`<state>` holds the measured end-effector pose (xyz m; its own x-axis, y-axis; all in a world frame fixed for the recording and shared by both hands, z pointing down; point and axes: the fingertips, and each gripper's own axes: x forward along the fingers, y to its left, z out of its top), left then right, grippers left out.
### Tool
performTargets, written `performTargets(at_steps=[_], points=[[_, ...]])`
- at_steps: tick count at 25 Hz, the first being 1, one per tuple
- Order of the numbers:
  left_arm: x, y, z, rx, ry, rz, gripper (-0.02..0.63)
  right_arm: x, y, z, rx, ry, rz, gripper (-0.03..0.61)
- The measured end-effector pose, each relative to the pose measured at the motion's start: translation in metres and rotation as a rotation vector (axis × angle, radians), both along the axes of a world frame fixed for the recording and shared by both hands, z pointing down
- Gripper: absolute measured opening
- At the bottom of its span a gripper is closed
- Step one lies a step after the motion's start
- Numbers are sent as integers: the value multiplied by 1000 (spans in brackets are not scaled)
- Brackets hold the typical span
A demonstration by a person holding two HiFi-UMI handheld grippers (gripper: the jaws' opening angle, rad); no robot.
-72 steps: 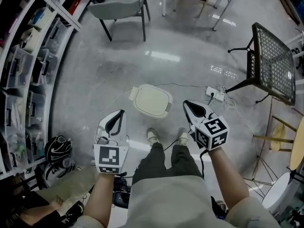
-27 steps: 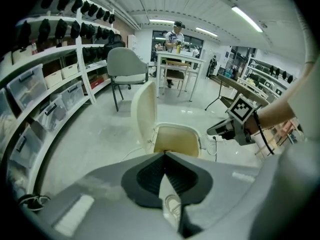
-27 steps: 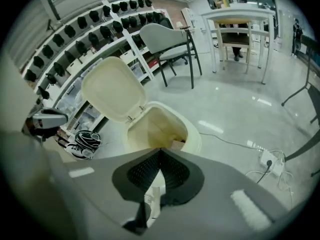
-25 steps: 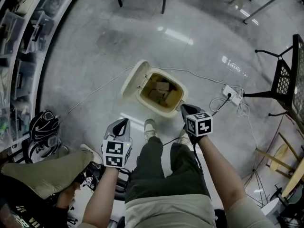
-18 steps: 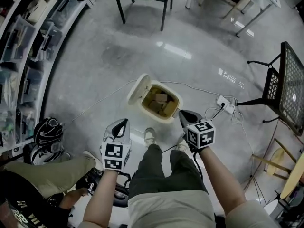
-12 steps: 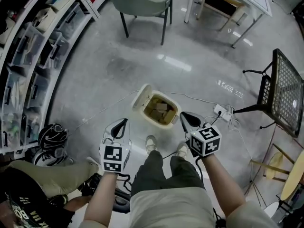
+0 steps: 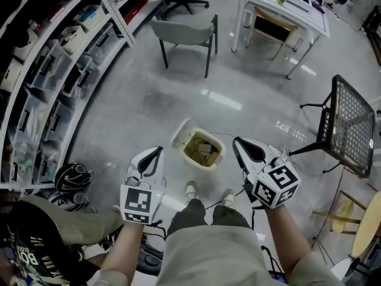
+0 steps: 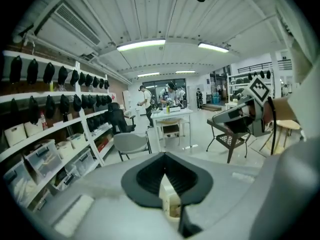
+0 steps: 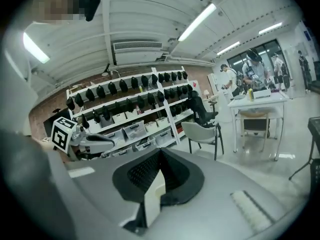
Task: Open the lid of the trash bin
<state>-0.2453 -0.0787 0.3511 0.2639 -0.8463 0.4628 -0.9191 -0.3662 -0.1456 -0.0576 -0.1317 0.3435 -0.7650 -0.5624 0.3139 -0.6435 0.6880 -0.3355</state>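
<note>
1. Left grey-and-black two-jaw gripper (image 7: 156,152): its black-padded jaws are drawn together at the tips and clamp nothing. It is held in the air, clear of everything.
2. Right grey-and-black two-jaw gripper (image 7: 237,141): its jaws likewise meet at the tips and are empty, and its marker cube is tilted toward the head camera.
3. Cream plastic trash bin (image 7: 203,165): it stands on the polished grey floor (image 7: 137,100), below and ahead of the grippers and between them, touched by neither. Its cream lid (image 7: 180,136) is raised on the left gripper's side, and brown cardboard-like scraps (image 7: 202,149) lie inside.
4. The person's two light shoes (image 7: 191,190) stand just behind the bin, between the grippers.
5. Beyond the bin are a grey chair (image 7: 181,31) and a white table (image 7: 280,5).
6. Outward of the right gripper stands a black mesh-topped stand (image 7: 351,124).
7. Outward of the left gripper are shelves of clear plastic boxes (image 7: 53,70) and, nearer, a black helmet (image 7: 71,180).
</note>
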Motion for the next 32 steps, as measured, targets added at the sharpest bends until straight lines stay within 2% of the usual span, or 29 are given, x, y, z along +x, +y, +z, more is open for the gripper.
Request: performTargets(at_steps=[7, 12, 15, 19, 32], points=[[21, 0, -64, 116, -34, 39, 3, 10, 18, -70, 135, 0, -6, 3], [27, 2, -93, 151, 14, 9, 3, 14, 29, -106, 190, -24, -14, 3], [25, 2, -105, 185, -31, 39, 3, 12, 32, -122, 219, -31, -19, 3], [25, 6, -120, 195, 21, 0, 3, 10, 32, -137, 237, -39, -27, 3], [25, 0, -137, 213, 2, 21, 3, -1, 29, -164, 280, -51, -37, 3]])
